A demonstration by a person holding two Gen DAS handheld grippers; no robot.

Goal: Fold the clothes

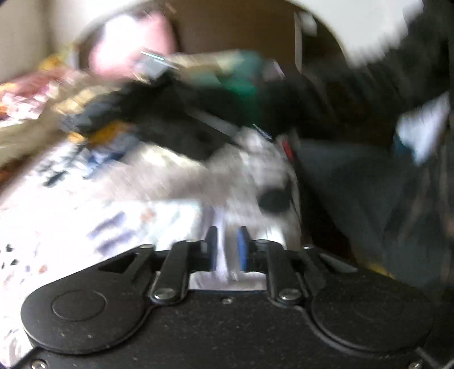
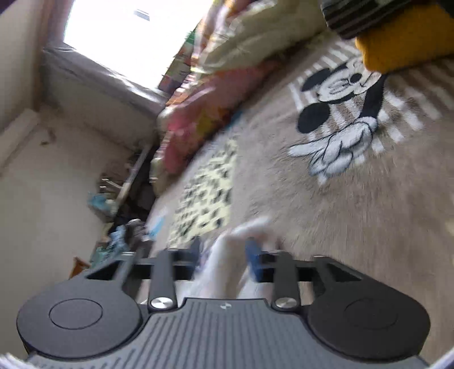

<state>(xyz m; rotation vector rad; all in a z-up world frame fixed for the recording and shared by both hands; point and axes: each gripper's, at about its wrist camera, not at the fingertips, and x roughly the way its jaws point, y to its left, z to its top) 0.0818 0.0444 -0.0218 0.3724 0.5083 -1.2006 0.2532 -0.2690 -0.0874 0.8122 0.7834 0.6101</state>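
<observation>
Both views are blurred by motion. My left gripper is shut on a fold of a white garment with small dark and orange prints, which spreads out to the left and ahead. The other gripper, black with a green part, shows ahead in this view above a grey-white bunch of the cloth. My right gripper is shut on a strip of the white garment that runs up between its blue pads. It hangs over a beige Mickey Mouse blanket.
A yellow cushion and a striped dark cloth lie at the blanket's far right. Pink and cream bedding is piled along the blanket's left edge. A pale wall and bright window stand left. A person in dark clothes is at right.
</observation>
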